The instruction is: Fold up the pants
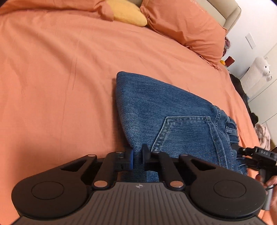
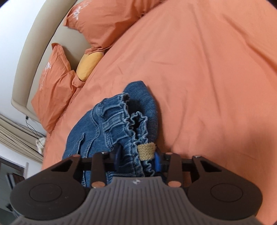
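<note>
Blue denim pants lie folded on the orange bed sheet, back pocket facing up. My left gripper is shut on the near edge of the pants. My right gripper is shut on the bunched elastic waistband of the pants, next to a tan label. In the left wrist view the right gripper shows at the right edge, at the waistband end. The lower part of the pants is hidden behind both gripper bodies.
Orange pillows and a yellow cushion lie at the head of the bed against a beige headboard. A white plush toy and dark items stand beside the bed on the right.
</note>
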A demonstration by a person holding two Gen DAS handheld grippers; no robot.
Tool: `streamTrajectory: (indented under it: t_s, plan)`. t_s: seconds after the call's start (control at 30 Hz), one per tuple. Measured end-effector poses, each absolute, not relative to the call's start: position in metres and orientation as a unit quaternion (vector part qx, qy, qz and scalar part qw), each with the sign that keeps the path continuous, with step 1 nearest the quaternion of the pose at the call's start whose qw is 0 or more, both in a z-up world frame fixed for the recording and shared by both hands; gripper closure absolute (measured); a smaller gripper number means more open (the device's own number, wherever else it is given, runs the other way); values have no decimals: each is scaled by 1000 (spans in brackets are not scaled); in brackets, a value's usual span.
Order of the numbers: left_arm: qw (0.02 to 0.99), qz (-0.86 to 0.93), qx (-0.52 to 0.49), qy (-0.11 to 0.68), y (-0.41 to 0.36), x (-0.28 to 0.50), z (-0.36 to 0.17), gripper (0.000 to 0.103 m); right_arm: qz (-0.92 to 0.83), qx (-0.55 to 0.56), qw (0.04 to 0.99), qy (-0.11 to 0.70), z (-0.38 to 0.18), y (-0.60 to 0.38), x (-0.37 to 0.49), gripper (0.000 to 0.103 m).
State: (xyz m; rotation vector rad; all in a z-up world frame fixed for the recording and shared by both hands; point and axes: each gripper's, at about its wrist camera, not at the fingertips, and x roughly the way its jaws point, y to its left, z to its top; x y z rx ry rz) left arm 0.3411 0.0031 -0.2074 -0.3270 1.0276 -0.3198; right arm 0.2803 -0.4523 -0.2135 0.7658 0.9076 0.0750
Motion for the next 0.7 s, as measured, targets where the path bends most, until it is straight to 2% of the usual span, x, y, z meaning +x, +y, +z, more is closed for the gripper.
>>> streamTrajectory:
  t_s: [0.3, 0.53, 0.7]
  plan:
    - [864, -139, -122, 468, 21, 315, -159, 96, 50, 306, 856, 415, -144, -405, 275, 76]
    - [874, -117, -114, 458, 96, 285, -102, 96, 93, 297, 858, 410, -97, -327, 272, 76]
    - [882, -84, -91, 454, 166, 258, -56, 96, 132, 314, 846, 410, -84, -246, 275, 76]
